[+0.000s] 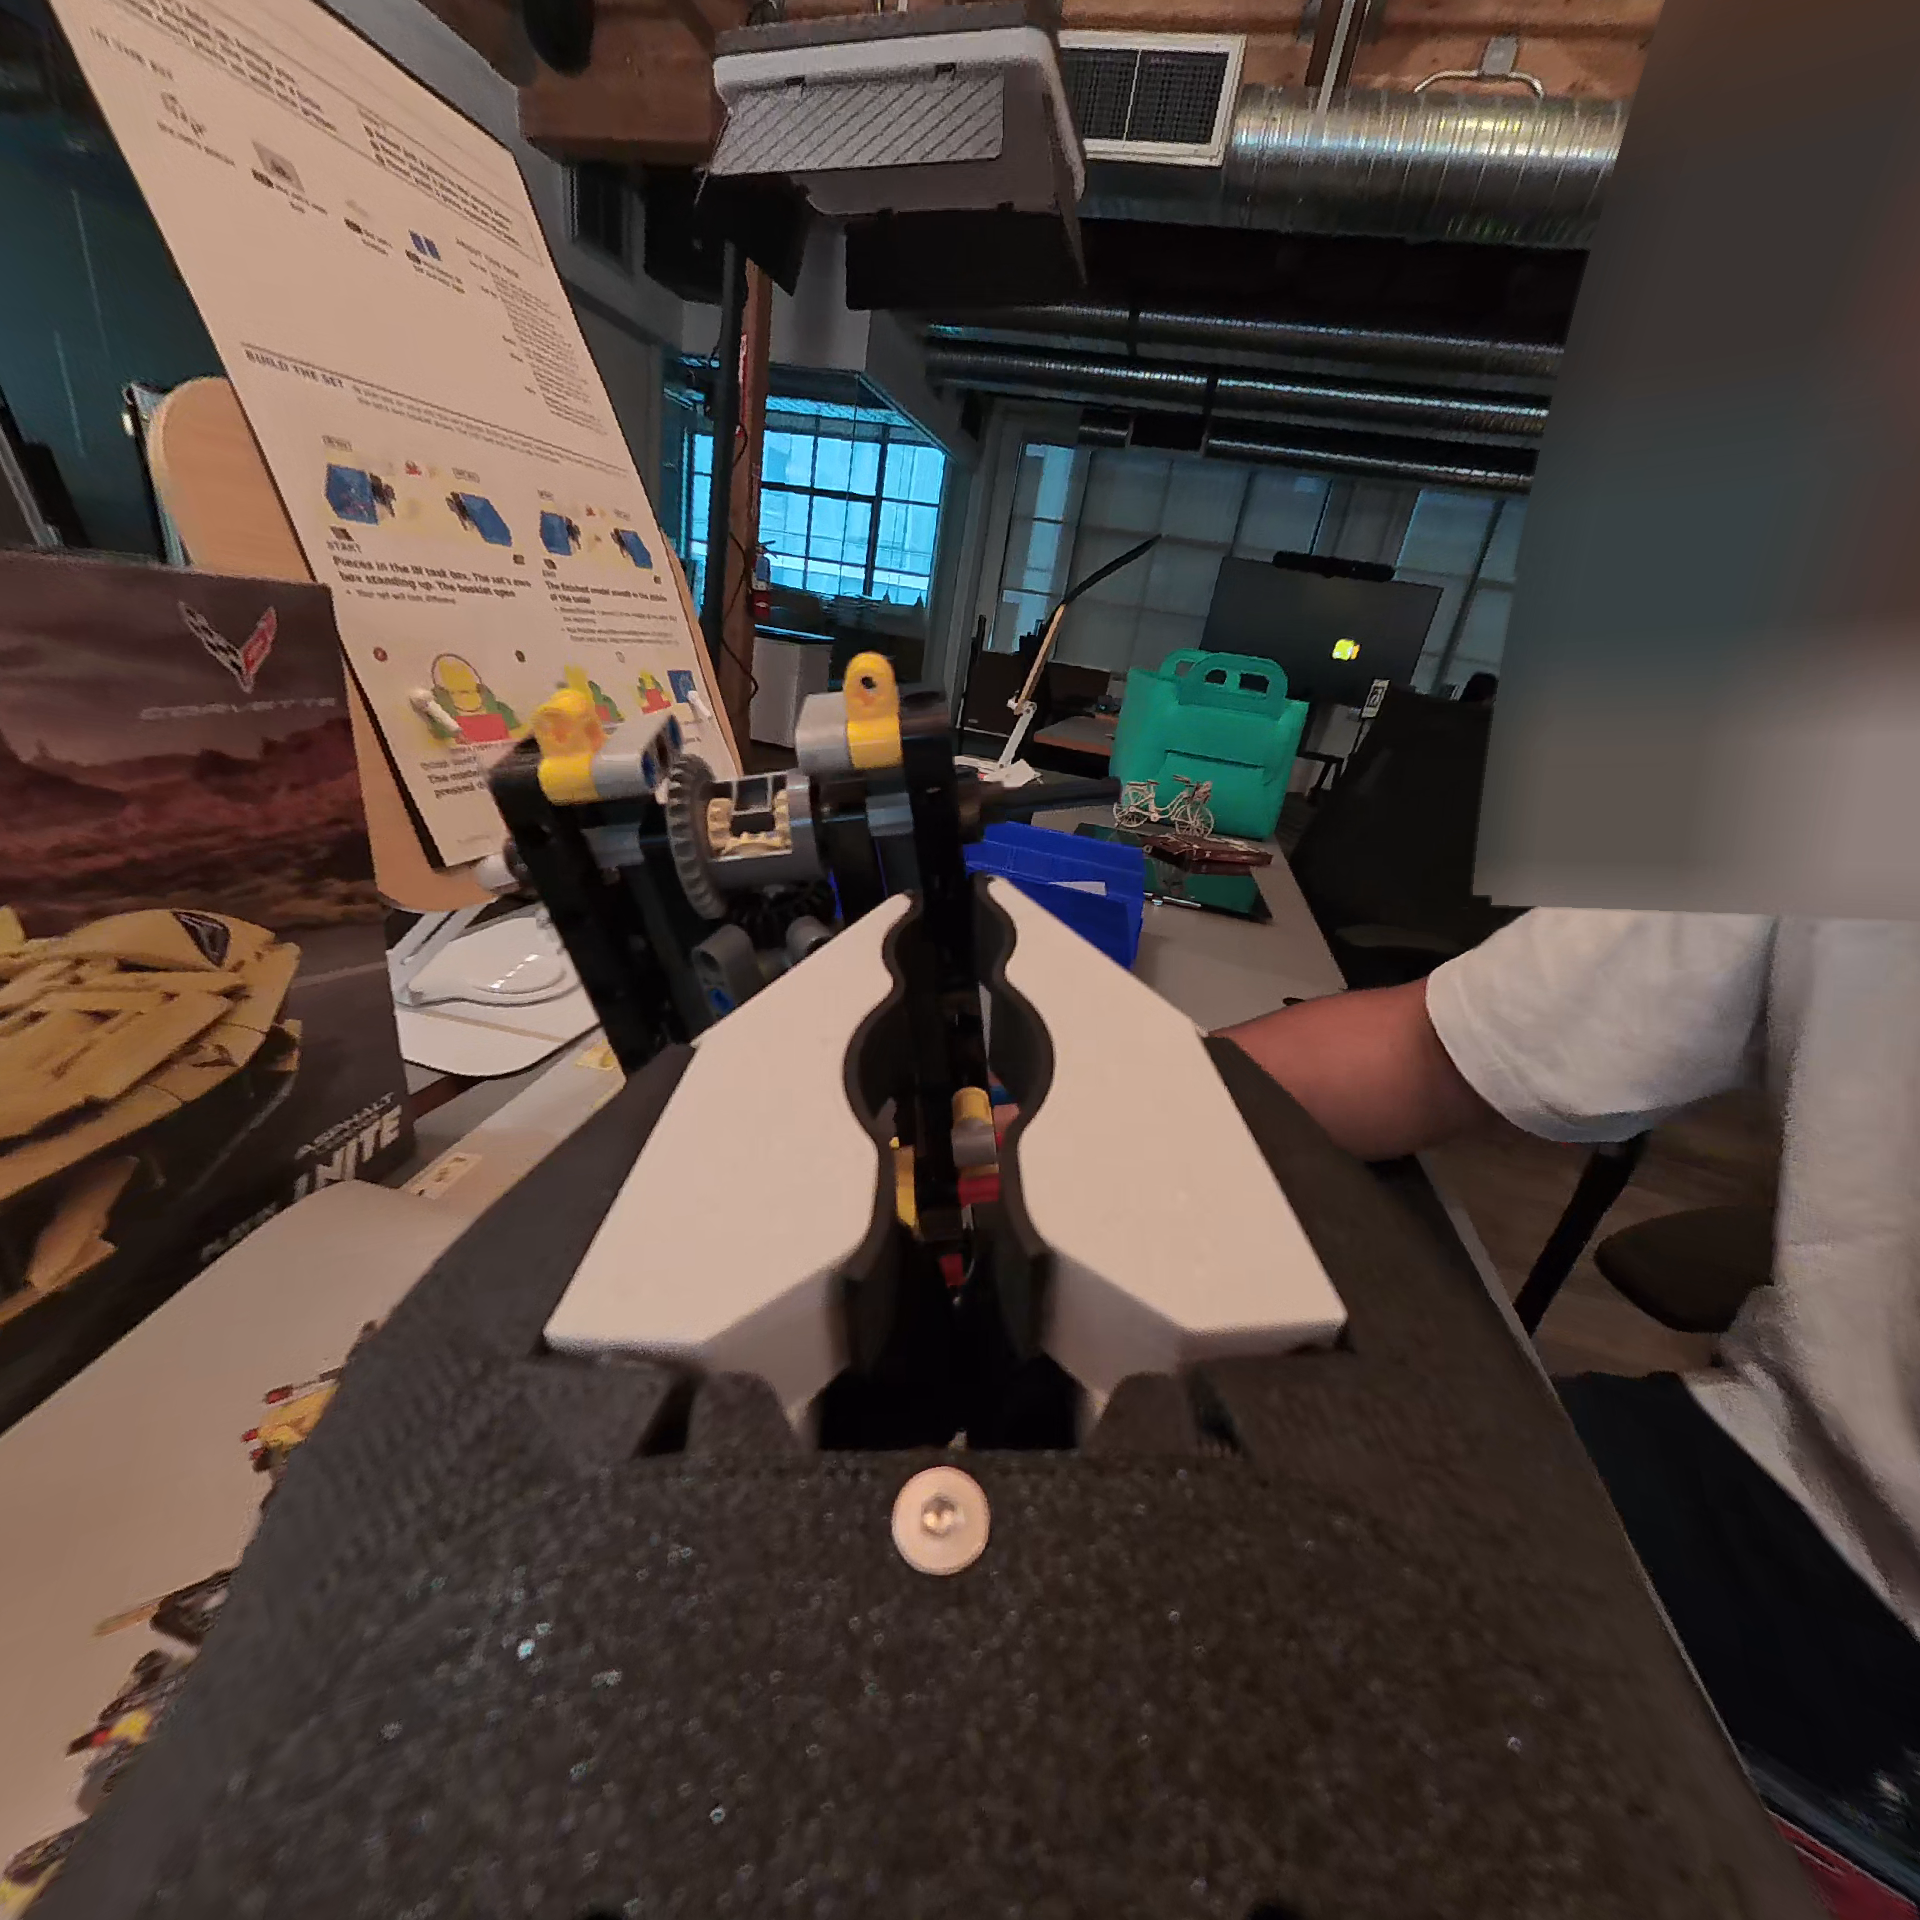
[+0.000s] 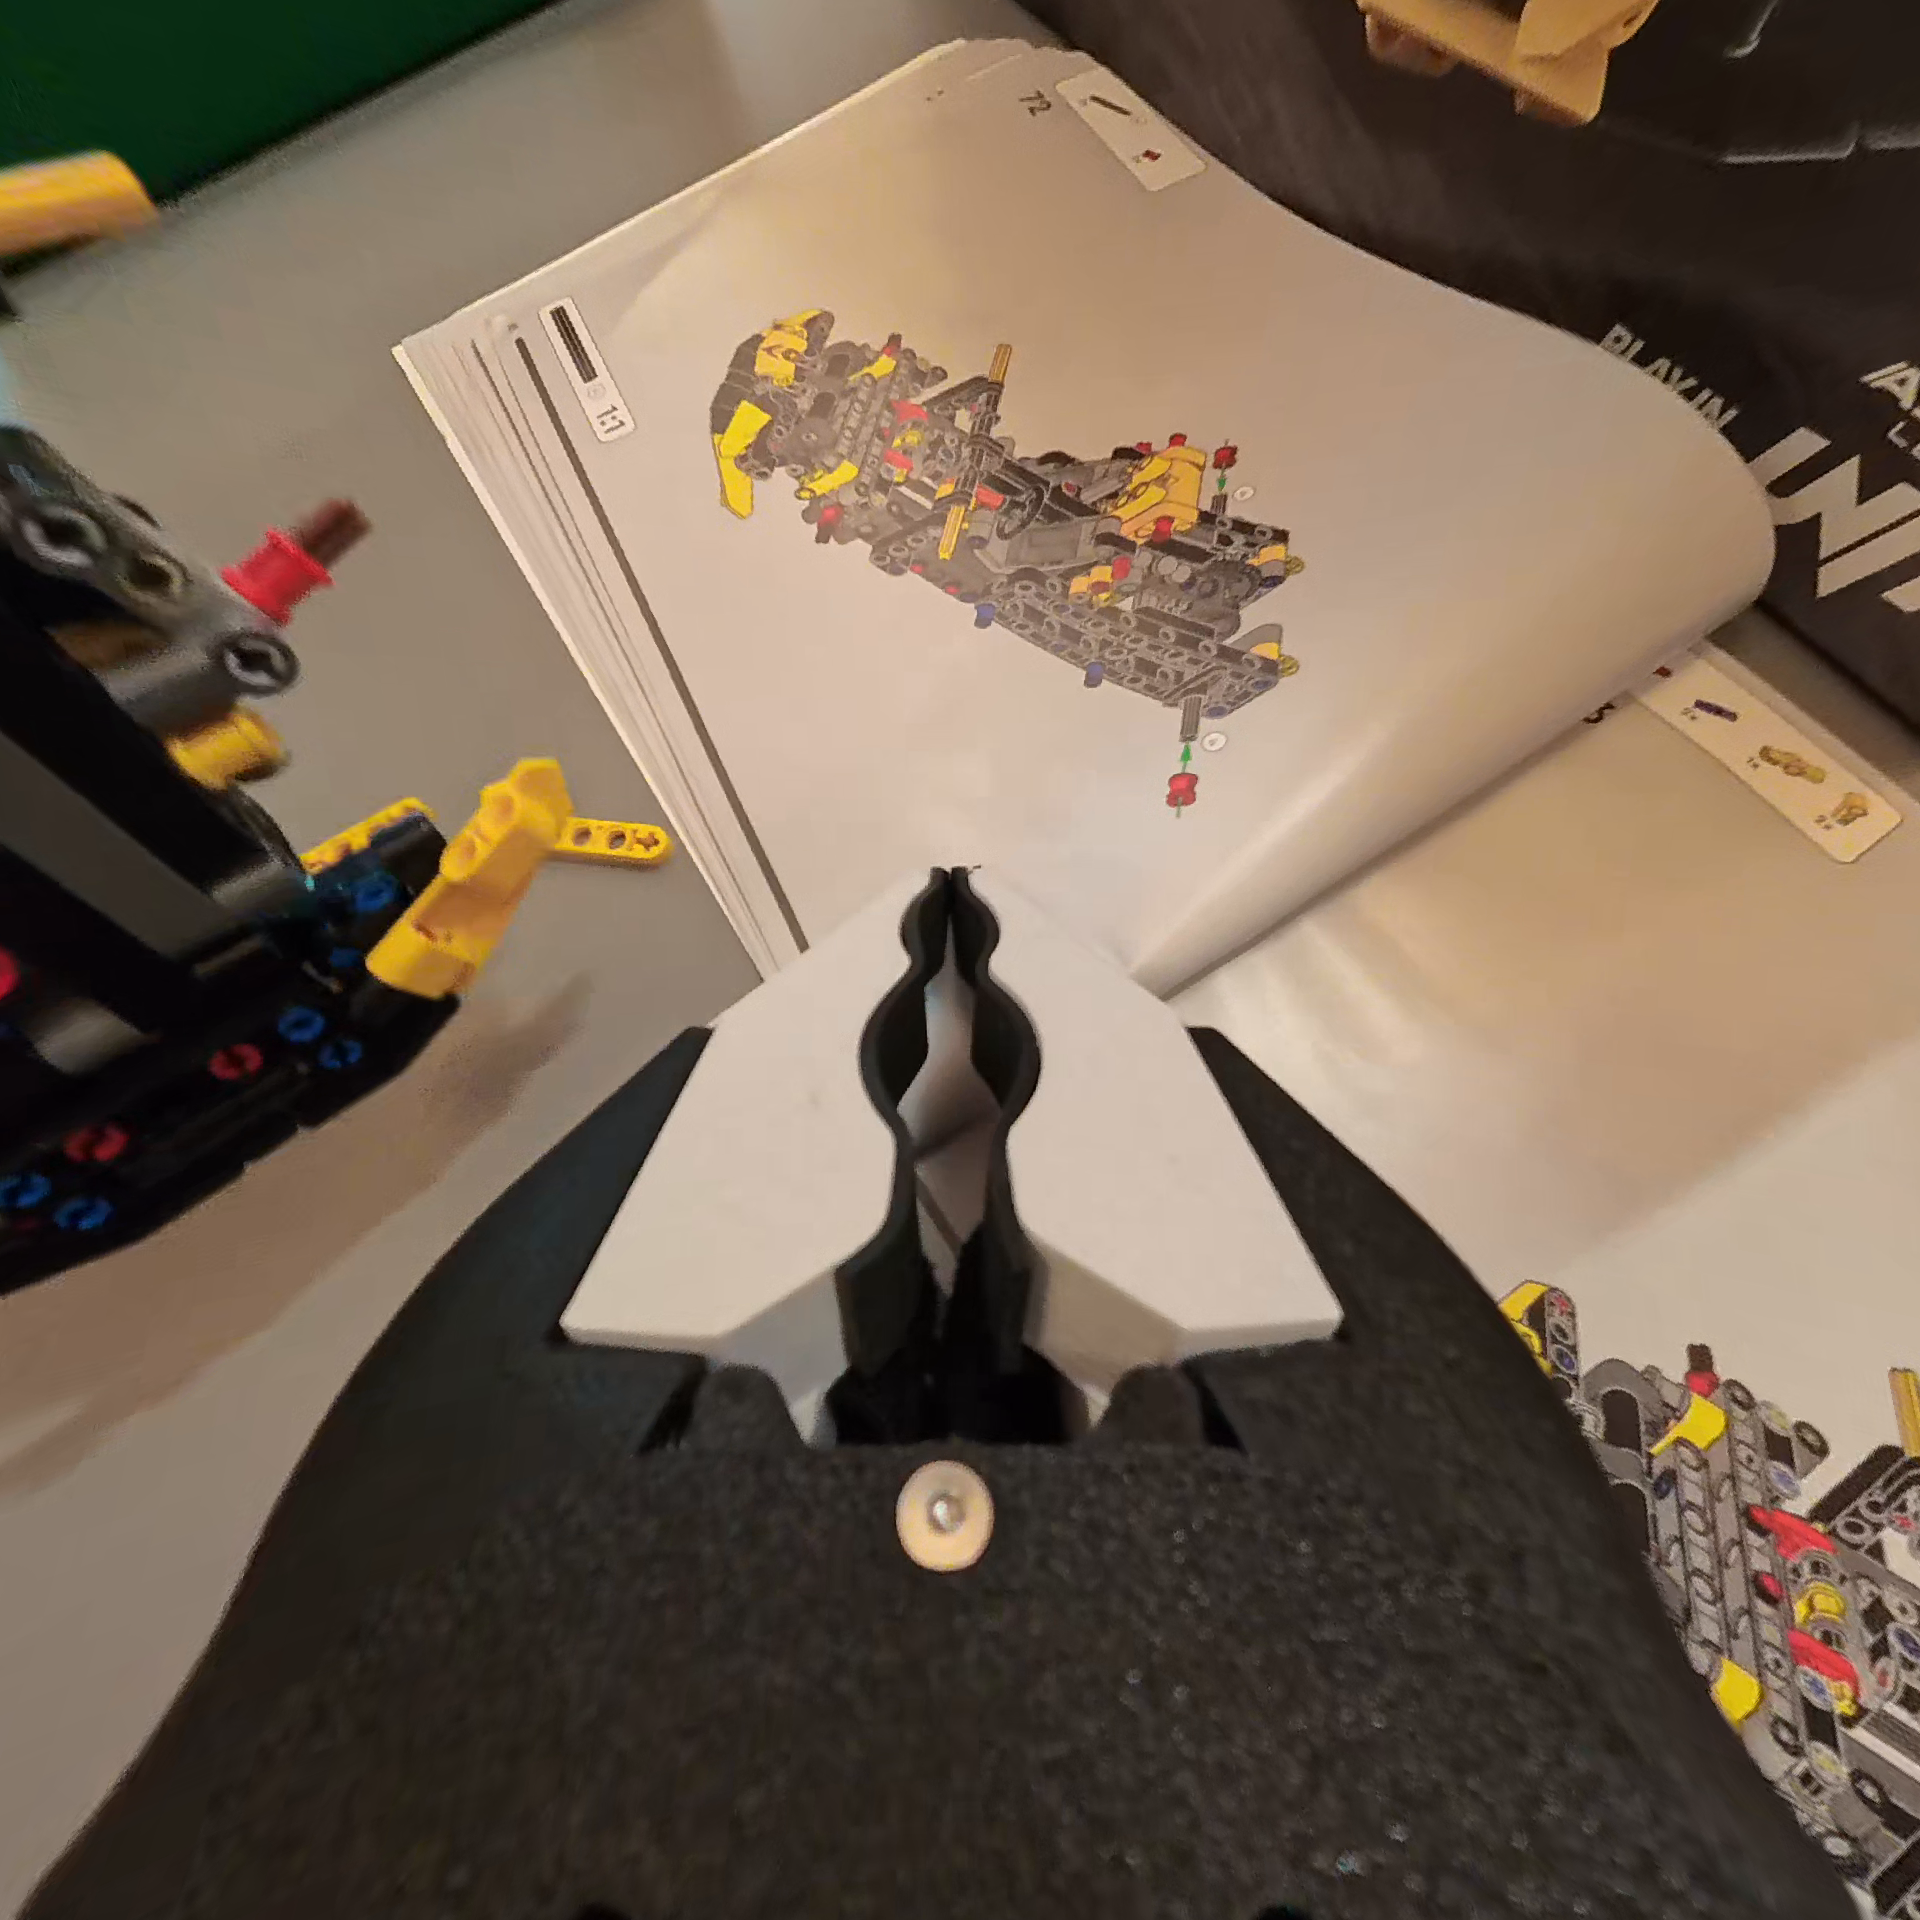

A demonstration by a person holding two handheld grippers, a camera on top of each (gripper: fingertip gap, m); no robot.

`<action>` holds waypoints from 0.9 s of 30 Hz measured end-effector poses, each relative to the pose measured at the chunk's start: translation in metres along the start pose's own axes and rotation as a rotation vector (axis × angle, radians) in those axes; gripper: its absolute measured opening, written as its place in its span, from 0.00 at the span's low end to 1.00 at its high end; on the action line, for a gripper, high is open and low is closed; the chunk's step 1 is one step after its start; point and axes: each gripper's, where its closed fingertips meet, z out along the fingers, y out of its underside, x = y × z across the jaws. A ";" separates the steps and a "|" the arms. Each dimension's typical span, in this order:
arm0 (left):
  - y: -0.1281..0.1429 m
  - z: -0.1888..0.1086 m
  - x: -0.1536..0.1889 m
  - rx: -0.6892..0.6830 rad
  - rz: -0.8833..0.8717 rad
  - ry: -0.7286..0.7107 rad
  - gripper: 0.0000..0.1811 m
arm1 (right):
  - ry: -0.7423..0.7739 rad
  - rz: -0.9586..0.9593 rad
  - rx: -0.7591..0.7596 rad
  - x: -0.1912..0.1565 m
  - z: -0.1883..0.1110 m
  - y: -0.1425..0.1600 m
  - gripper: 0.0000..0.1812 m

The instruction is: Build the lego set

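My left gripper [image 1: 945, 909] is shut on a black beam of the part-built lego model [image 1: 727, 821] and holds it upright above the table. The model has a grey gear, grey connectors and yellow connectors on top. In the right wrist view the same model [image 2: 156, 883] fills the left edge, with blue and red pins, a yellow connector [image 2: 468, 883] and a red bush on a dark axle [image 2: 286, 566]. My right gripper [image 2: 951, 878] is shut with nothing visible between its pads. It hovers over the open instruction booklet [image 2: 1039, 675].
The set's box [image 1: 156, 935] stands at the left and shows as well in the right wrist view [image 2: 1662, 260]. A printed sheet on a stand [image 1: 416, 416] is behind the model. A blue bin [image 1: 1060, 883] and a person's arm [image 1: 1403, 1060] are on the right. The grippers' ends are close to 25 cm from one another.
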 end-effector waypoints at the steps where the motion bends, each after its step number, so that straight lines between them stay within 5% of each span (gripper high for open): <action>1: 0.002 0.002 -0.001 0.000 -0.013 0.006 0.04 | 0.000 -0.002 0.006 0.000 -0.001 -0.001 0.00; 17: 0.026 0.032 0.008 -0.099 -0.021 0.053 0.04 | -0.024 -0.053 0.070 -0.002 -0.025 -0.016 0.07; 22: 0.024 0.035 0.013 -0.106 -0.001 0.059 0.04 | 0.011 -0.129 0.031 0.007 -0.098 -0.025 0.12; 27: 0.023 0.039 0.016 -0.095 -0.005 0.069 0.04 | -0.055 -0.186 -0.070 -0.032 -0.175 0.057 0.13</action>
